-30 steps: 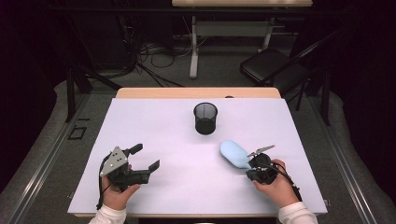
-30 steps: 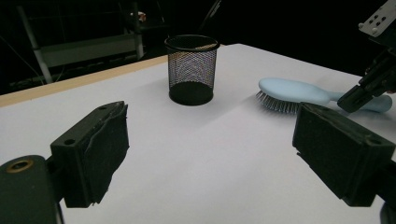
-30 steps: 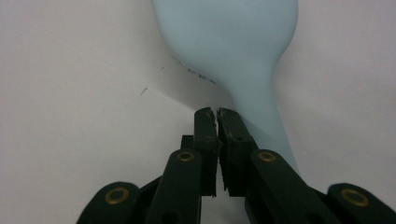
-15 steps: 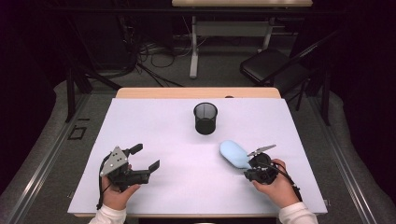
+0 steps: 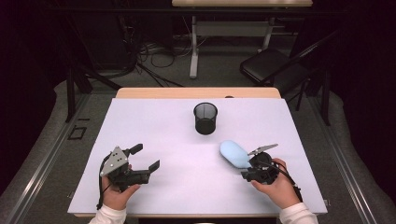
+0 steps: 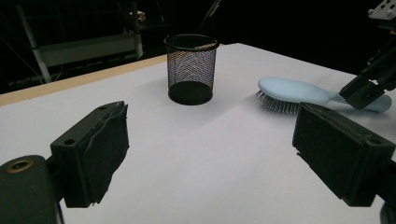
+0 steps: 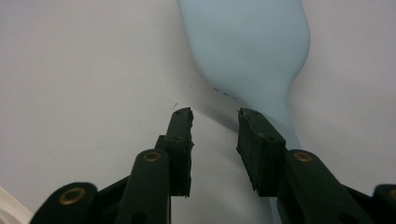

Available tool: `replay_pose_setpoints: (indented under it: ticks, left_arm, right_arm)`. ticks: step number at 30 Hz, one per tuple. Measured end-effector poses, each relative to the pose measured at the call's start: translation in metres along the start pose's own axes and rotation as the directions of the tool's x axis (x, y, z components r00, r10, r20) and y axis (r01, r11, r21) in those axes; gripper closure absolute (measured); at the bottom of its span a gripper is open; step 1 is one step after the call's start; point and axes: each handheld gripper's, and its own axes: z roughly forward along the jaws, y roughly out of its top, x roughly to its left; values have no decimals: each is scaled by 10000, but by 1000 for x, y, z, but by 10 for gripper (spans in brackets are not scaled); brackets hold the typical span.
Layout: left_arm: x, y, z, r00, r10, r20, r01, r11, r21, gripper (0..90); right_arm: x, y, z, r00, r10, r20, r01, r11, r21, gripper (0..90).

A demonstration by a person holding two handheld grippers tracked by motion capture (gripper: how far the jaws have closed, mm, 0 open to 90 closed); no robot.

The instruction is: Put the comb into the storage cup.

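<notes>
A light blue hairbrush (image 5: pixel 233 153) (image 6: pixel 294 91) (image 7: pixel 252 42) lies bristles down on the white table (image 5: pixel 163 126), right of centre. My right gripper (image 5: pixel 252 167) (image 7: pixel 215 119) (image 6: pixel 369 84) sits low over the brush's handle end. Its jaws have just been opening and stand a little apart with bare table between them; the handle runs under the right-hand jaw. My left gripper (image 5: pixel 145 157) (image 6: pixel 210 140) rests at the front left, open wide, with nothing between its jaws.
A black mesh pen cup (image 5: pixel 205 118) (image 6: pixel 191 67) stands upright at the table's middle back, beyond the brush. A wooden strip (image 5: pixel 196 92) edges the far side. A folding chair (image 5: pixel 271 65) and cables (image 5: pixel 159 51) lie on the floor behind.
</notes>
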Motion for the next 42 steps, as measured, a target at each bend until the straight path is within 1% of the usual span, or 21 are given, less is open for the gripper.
replay_pose_setpoints:
  ticks: [2, 3, 6, 7, 10, 11, 13, 15, 17, 21, 26, 32, 33, 34, 35, 36, 37, 38, 40, 41, 42]
  left_arm:
    - [0, 0, 0, 10000, -6, 10, 6, 10000, 0, 108]
    - [0, 0, 0, 10000, -12, 6, 12, 10000, 1, 108]
    - [0, 0, 0, 10000, -11, 7, 11, 10000, 1, 108]
    - [0, 0, 0, 10000, -7, 6, 7, 10000, 1, 108]
    - [0, 0, 0, 10000, 6, 6, -6, 10000, 5, 108]
    - [0, 0, 0, 10000, 10, -16, -10, 10000, 27, 108]
    - [0, 0, 0, 10000, 10, -15, -10, 10000, 27, 108]
    - [0, 0, 0, 10000, 12, -2, -12, 10000, 30, 112]
    - [0, 0, 0, 10000, 5, -11, -5, 10000, 23, 112]
    - [0, 0, 0, 10000, 20, 11, -20, 10000, 27, 112]
    - [0, 0, 1, 10000, -1, 22, 0, 10000, 94, 112]
    - [0, 0, 1, 10000, -2, 13, 2, 10000, 74, 112]
    - [0, 0, 1, 10000, -37, -4, 37, 10000, 69, 112]
    - [0, 0, 1, 10000, -37, -4, 37, 10000, 69, 112]
    - [0, -1, 2, 10000, -32, -32, 32, 9999, 96, 112]
    - [0, -1, 2, 10000, -32, -32, 32, 9999, 96, 112]
    - [-1, -1, 2, 10000, -31, -15, 31, 9999, 115, 112]
    - [-1, -1, 2, 10000, -44, -9, 44, 9999, 113, 112]
    - [-1, -1, 2, 10000, -41, -8, 41, 9999, 121, 112]
    - [-1, -1, 2, 10000, -48, -29, 48, 9999, 112, 112]
    - [-1, -1, 2, 10000, -58, -27, 58, 9999, 95, 112]
  right_arm:
    - [0, 0, -2, 9999, -106, -23, 106, 9999, -88, 623]
    - [0, 0, -3, 10000, -64, -60, 63, 9998, -204, 610]
    - [-1, 1, -4, 9998, -32, -196, 30, 10000, -92, 592]
    - [-1, 1, -4, 9998, -113, -152, 110, 9998, -188, 567]
    - [-2, 1, -6, 9999, -127, -111, 126, 9998, -133, 552]
    - [-2, 1, -6, 9997, -216, -118, 213, 9996, -206, 532]
    - [-2, 1, -6, 9996, -255, -76, 253, 9994, -230, 527]
    - [-3, 1, -8, 9995, -315, 98, 317, 9991, -278, 527]
    - [-4, 1, -7, 9995, -289, 129, 294, 9986, -447, 530]
    - [-5, 1, -7, 9991, -361, 201, 370, 9982, -474, 521]
    - [-4, 0, -6, 9984, -554, 100, 556, 9981, -269, 505]
    - [-3, 0, -3, 9985, -550, -47, 549, 9984, -124, 456]
    - [-3, 0, -3, 9980, -599, -213, 592, 9977, -320, 437]
    - [-3, 0, -3, 9980, -599, -213, 592, 9977, -320, 437]
    - [-2, 1, -3, 9977, -553, -403, 534, 9975, -454, 416]
    - [-2, 1, -3, 9977, -553, -403, 534, 9975, -454, 416]
    - [-1, 1, -2, 9967, -565, -578, 529, 9967, -613, 391]
    - [-1, 1, -2, 9963, -577, -641, 541, 9970, -561, 388]
    - [0, 1, -1, 9959, -624, -656, 586, 9966, -586, 386]
    - [0, 0, -1, 9950, -795, -611, 756, 9951, -638, 364]
    - [0, 0, -1, 9950, -795, -611, 756, 9951, -638, 364]
